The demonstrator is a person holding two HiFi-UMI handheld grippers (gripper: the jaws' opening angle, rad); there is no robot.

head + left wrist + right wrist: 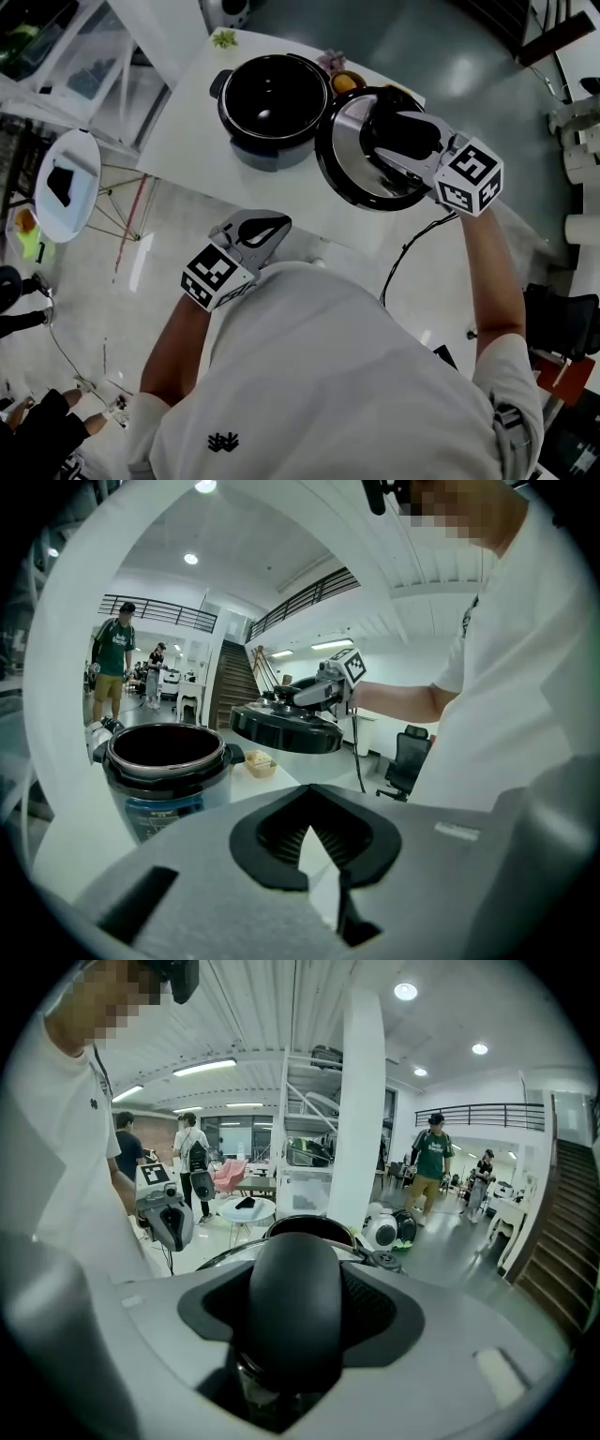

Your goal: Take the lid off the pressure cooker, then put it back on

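Right gripper (405,134) clamps the lid's handle (293,1302); aloft beside the open pressure cooker (274,101), the heavy lid (349,161) could swing and slip free.

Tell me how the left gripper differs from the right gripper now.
The right gripper is clamped on the handle of the lid, holding it up beside the open pressure cooker; the left gripper is shut on nothing. The right gripper reaches over the table; the left gripper is near the person's torso. Both carry marker cubes.
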